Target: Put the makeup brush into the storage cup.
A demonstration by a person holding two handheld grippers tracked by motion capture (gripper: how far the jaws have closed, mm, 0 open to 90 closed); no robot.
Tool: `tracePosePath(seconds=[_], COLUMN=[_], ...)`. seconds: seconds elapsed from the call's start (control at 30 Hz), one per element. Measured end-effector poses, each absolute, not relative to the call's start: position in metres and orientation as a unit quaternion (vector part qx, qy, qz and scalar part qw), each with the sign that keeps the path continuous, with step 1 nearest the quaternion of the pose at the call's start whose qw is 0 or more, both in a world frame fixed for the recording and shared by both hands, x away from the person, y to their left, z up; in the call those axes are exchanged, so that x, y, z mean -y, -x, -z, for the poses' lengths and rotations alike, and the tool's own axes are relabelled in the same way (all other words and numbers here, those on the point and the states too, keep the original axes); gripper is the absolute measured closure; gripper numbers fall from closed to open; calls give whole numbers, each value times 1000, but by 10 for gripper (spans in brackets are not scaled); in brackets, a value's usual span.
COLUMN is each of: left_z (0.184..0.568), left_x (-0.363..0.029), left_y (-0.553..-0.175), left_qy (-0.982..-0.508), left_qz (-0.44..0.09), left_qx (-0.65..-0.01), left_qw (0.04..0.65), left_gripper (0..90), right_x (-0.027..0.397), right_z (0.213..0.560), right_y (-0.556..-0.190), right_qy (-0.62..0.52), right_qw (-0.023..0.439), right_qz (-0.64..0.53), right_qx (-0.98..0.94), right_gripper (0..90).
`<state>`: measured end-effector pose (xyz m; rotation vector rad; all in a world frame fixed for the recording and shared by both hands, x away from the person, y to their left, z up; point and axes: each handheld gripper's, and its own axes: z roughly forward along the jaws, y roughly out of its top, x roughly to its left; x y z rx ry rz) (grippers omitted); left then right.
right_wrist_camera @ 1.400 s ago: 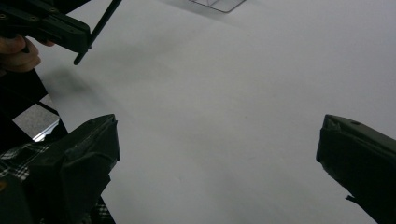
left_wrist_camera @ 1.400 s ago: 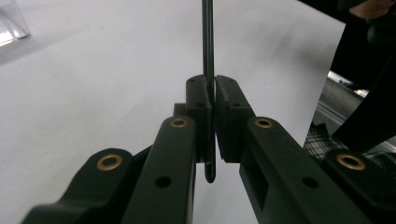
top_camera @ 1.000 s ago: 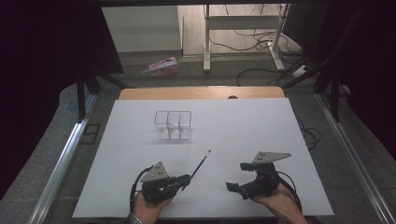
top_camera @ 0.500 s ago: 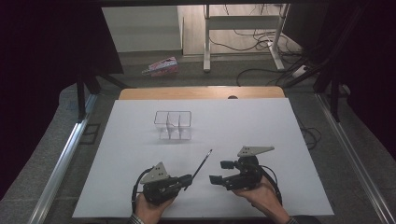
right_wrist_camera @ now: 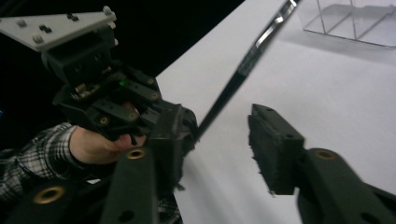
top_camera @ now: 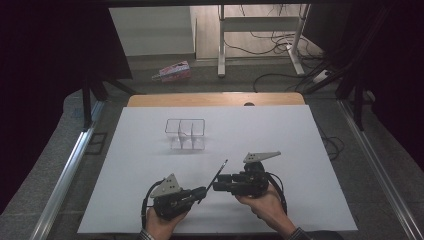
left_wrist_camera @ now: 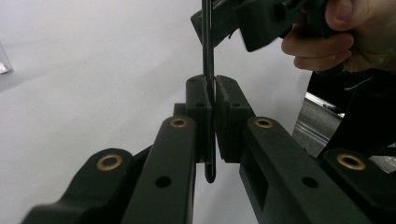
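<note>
The left claw (left_wrist_camera: 211, 100) is clamped on a thin black rod-like tool (top_camera: 216, 174), held slanting above the white bench (top_camera: 280, 135). The right claw (right_wrist_camera: 219, 140), jaws apart, straddles the tool's shaft. Risk: a hurried or off-centre closure could lever the tool sideways; early release would drop it short of the clear partitioned box (top_camera: 185, 133).

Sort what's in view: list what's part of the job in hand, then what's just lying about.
In use: left tongs, shut on thin black rod; right tongs, open beside it; probably clear divided box.
Lying about: pink packet on floor; cables.
</note>
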<state>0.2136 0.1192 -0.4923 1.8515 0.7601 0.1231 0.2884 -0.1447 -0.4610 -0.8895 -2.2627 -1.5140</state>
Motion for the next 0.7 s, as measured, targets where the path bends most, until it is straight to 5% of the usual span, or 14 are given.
tracePosePath(seconds=[0.3,0.47,0.63,0.67,0.7], left_z=[493,492,487,486,483], left_x=[-116,-117,-127,-129,-134], left_y=[-214,-216,-223,-224,-227], left_qy=[-783,-785,-790,-791,-793], left_qz=[-49,-40,-37,-37,-35], left_qx=[-316,-324,-345,-348,-356], left_qw=[534,526,505,502,493], left_gripper=[855,838,544,544,441], right_x=[139,138,141,141,142], right_z=[468,467,462,462,462], right_y=[-295,-294,-295,-295,-296], right_qy=[318,323,318,318,314], right_qw=[187,191,131,131,113], right_qz=[534,531,504,504,489], right_qx=[760,759,792,792,806], right_gripper=[846,853,853,853,852])
